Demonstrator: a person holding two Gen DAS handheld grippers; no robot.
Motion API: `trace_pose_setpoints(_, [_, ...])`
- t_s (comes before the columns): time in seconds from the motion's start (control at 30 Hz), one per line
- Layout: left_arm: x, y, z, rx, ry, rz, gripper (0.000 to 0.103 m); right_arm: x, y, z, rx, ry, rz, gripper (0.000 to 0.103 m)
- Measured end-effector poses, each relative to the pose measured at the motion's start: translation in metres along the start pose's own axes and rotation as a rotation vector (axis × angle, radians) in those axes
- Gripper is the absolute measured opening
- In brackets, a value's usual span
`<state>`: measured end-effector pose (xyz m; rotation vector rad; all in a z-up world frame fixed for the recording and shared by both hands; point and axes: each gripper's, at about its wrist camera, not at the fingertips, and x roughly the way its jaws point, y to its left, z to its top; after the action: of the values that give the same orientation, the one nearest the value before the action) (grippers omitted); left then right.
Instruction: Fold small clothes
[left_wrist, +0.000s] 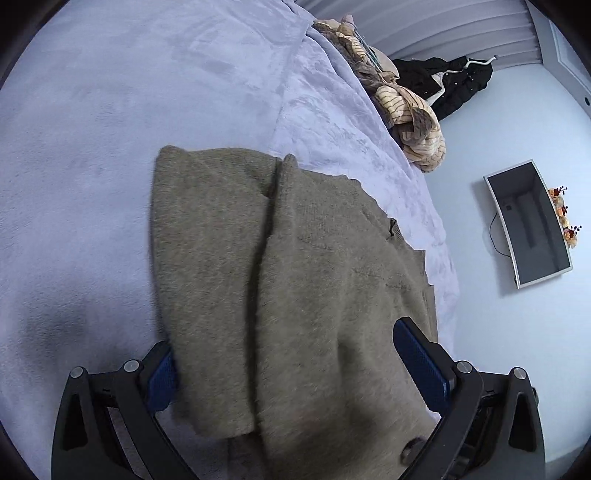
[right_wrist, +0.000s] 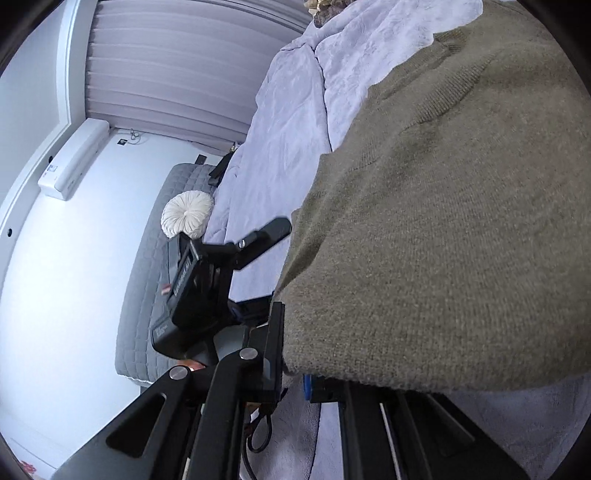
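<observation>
One olive sweater (left_wrist: 295, 295) on the bed (left_wrist: 92, 147), draped between left gripper (left_wrist: 306, 365) jaws, which are spread wide. Right gripper (right_wrist: 295, 373) jaws clenched on sweater hem.

Bedroom in a home. Bed (left_wrist: 92, 147) under a lilac plush blanket, quilted grey headboard (right_wrist: 147, 280) with a round white cushion (right_wrist: 187, 219). Loose clothes pile (left_wrist: 402, 107) at the bed's far edge. Pleated curtains (right_wrist: 177, 66), wall-mounted television (left_wrist: 532, 225), air conditioner (right_wrist: 74, 162).

Bed (left_wrist: 110, 166), lilac blanket: olive sweater (left_wrist: 295, 277) directly ahead of hand-held gripper; striped clothes pile (left_wrist: 410, 118) beyond, at far edge.
</observation>
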<state>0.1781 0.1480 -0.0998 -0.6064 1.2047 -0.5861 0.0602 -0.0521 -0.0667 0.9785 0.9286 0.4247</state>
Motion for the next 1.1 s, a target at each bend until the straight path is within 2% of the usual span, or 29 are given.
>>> trace_pose_setpoints(0.1, [0.011, -0.011, 0.002, 0.019, -0.018, 0.067, 0.101, 0.005, -0.006, -0.003, -0.011, 0.108, -0.046, 0.012])
trace_pose_setpoints(0.17, [0.016, -0.012, 0.001, 0.032, -0.020, 0.129, 0.089, 0.003, -0.004, -0.006, -0.061, 0.215, -0.092, 0.013])
trace_pose_setpoints(0.2, [0.017, -0.013, 0.000, 0.049, -0.020, 0.170, 0.076, -0.002, -0.001, -0.007, -0.102, 0.245, -0.118, 0.013])
trace_pose_setpoints(0.23, [0.018, -0.015, 0.000, 0.081, -0.022, 0.216, 0.057, -0.013, 0.003, -0.008, -0.150, 0.259, -0.132, 0.013])
trace_pose_setpoints(0.3, [0.018, -0.020, -0.001, 0.148, -0.026, 0.268, 0.034, -0.035, 0.013, -0.002, -0.226, 0.249, -0.129, 0.015])
trace_pose_setpoints(0.37, [0.011, -0.024, 0.000, 0.164, -0.035, 0.253, 0.031, -0.060, 0.018, 0.018, -0.279, 0.155, -0.174, 0.015])
trace_pose_setpoints(0.47, [0.006, -0.043, -0.001, 0.208, -0.057, 0.276, 0.030, -0.073, 0.005, 0.056, -0.270, 0.026, -0.320, 0.015])
trace_pose_setpoints(0.5, [0.004, -0.049, -0.001, 0.220, -0.062, 0.282, 0.028, -0.071, -0.005, 0.070, -0.260, -0.008, -0.369, 0.015])
trace_pose_setpoints(0.57, [0.000, -0.062, -0.001, 0.238, -0.070, 0.275, 0.026, -0.060, -0.025, 0.089, -0.239, -0.010, -0.450, 0.015])
trace_pose_setpoints(0.67, [-0.008, -0.081, 0.002, 0.243, -0.082, 0.236, 0.021, -0.029, -0.063, 0.096, -0.208, 0.079, -0.544, 0.014])
trace_pose_setpoints(0.7, [-0.009, -0.089, 0.003, 0.243, -0.087, 0.224, 0.021, -0.022, -0.070, 0.094, -0.225, 0.082, -0.543, 0.013])
trace_pose_setpoints(0.73, [-0.011, -0.101, 0.005, 0.249, -0.096, 0.194, 0.013, -0.022, -0.071, 0.092, -0.246, 0.065, -0.539, 0.013])
trace_pose_setpoints(0.8, [-0.008, -0.125, 0.008, 0.270, -0.091, 0.181, 0.013, -0.025, -0.069, 0.090, -0.261, 0.058, -0.531, 0.013])
trace_pose_setpoints(0.93, [0.023, -0.175, 0.008, 0.373, -0.057, 0.199, 0.013, -0.045, -0.079, 0.096, -0.210, 0.059, -0.402, 0.012])
trace_pose_setpoints(1.0, [0.045, -0.182, 0.005, 0.392, -0.035, 0.240, 0.013, -0.054, -0.091, 0.097, -0.144, 0.055, -0.314, 0.013])
trace_pose_setpoints(1.1, [0.067, -0.163, -0.002, 0.313, 0.016, 0.259, 0.013, -0.059, -0.099, 0.094, -0.107, 0.063, -0.221, 0.013])
